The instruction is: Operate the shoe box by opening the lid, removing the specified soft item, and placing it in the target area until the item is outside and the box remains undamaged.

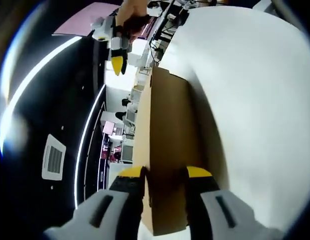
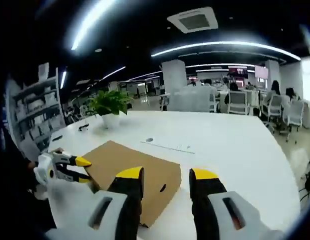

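Observation:
A flat brown cardboard shoe box [image 2: 129,167] lies shut on the white table [image 2: 225,145]. In the left gripper view, which is rolled on its side, the shoe box [image 1: 167,130] runs away from me. Its near corner reaches in between the jaws of my left gripper [image 1: 166,172], which stand apart, one on each side of the cardboard. My left gripper [image 2: 84,170] also appears at the box's left corner. My right gripper [image 2: 167,175] hovers open above the box, nothing between its fingers. A hand holds my right gripper [image 1: 118,62] high over the box's far end.
A potted green plant [image 2: 109,105] stands at the table's far left. Shelves [image 2: 37,110] line the left wall. White chairs [image 2: 240,102] and seated people are beyond the table's far right edge. The table stretches wide to the right of the box.

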